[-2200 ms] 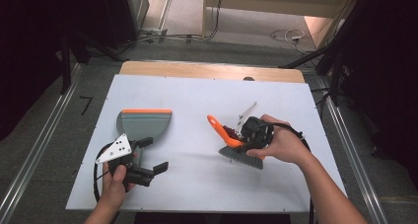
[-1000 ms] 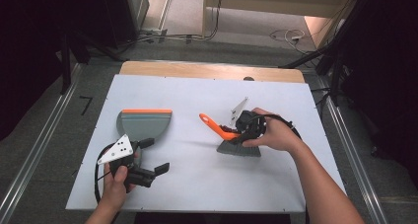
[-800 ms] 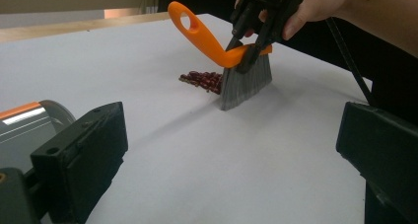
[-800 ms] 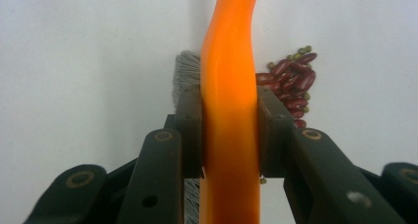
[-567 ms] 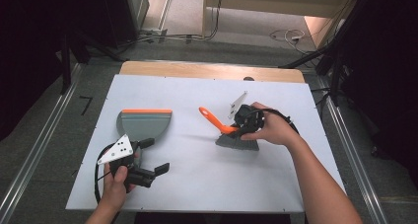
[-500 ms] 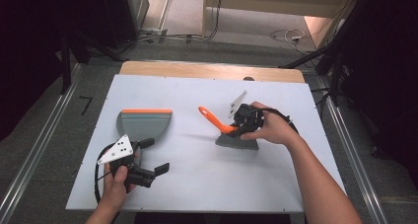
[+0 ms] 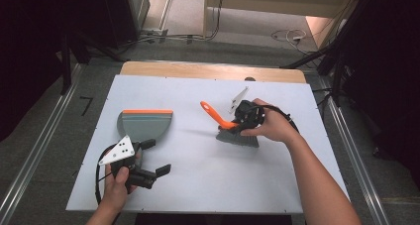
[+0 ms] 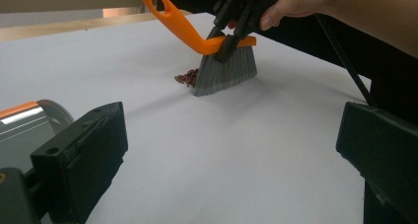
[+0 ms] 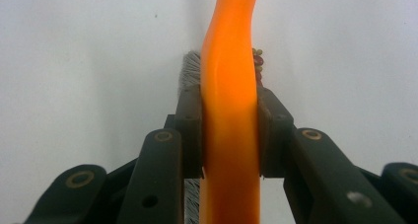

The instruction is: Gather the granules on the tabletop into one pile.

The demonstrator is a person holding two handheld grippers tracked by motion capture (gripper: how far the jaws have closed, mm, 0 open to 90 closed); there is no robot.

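A hand brush (image 7: 233, 131) with an orange handle (image 9: 229, 100) and grey bristles (image 8: 224, 75) stands bristles-down on the white table (image 7: 198, 195). My right gripper (image 7: 247, 117) is shut on the brush's orange back, one jaw pressed to each side. A small heap of dark red and yellow bits (image 8: 186, 78) lies against the bristles. A grey dustpan (image 7: 144, 126) with an orange lip lies at the table's left. Just in front of the dustpan, my left gripper (image 7: 153, 158) stands open with nothing between its jaws.
A wooden strip (image 7: 208, 70) runs along the table's far edge. Black cable (image 7: 285, 118) trails from the right gripper over the person's hand. Metal rails (image 7: 29, 155) run along the floor on both sides of the table.
My right gripper has carried the brush toward the far side of the table and set it more upright. The left gripper and dustpan have stayed put.
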